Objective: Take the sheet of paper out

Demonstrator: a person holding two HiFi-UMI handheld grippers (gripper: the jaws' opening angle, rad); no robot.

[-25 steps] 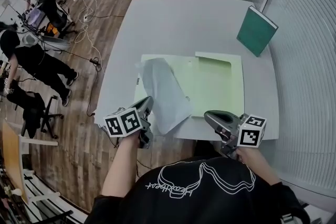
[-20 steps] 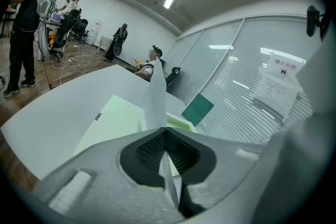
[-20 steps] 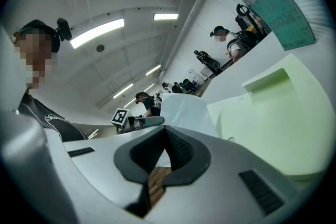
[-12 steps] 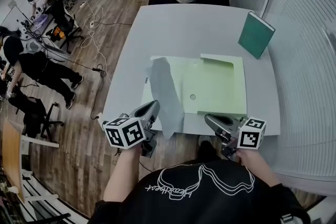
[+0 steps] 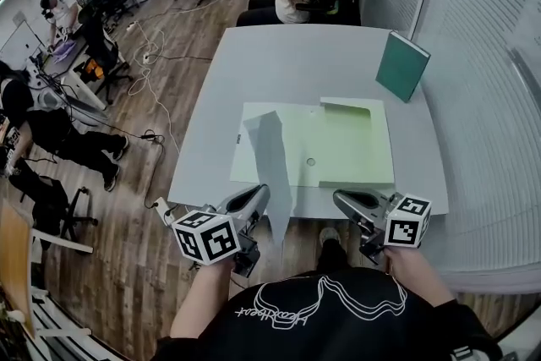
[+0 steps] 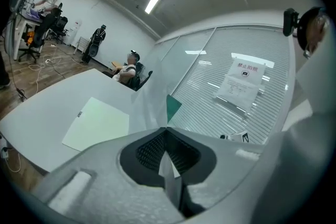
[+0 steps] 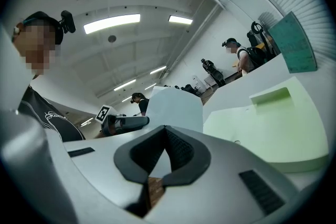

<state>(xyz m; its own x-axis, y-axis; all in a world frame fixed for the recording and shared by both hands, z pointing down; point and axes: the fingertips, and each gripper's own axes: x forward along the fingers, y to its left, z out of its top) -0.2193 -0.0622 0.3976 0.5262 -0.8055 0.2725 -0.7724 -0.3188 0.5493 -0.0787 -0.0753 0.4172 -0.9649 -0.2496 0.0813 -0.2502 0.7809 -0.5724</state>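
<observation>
Jaws of the left gripper (image 5: 260, 197) are clamped on the sheet of paper (image 5: 275, 156), which is held tilted above the left part of the open green folder (image 5: 338, 148) and the near edge of the table (image 5: 296, 68). Open tabletop lies beyond the folder, up to a teal book (image 5: 401, 65) standing at the far right. Only the right gripper (image 5: 342, 200) view shows its jaws closed tip to tip and empty, while the left gripper view shows paper pinched between the pads

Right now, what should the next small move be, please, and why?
Probably swing the sheet of paper left, clear of the green folder: the left hand-held gripper is shut on its near edge, while its far end hangs over the folder.
</observation>
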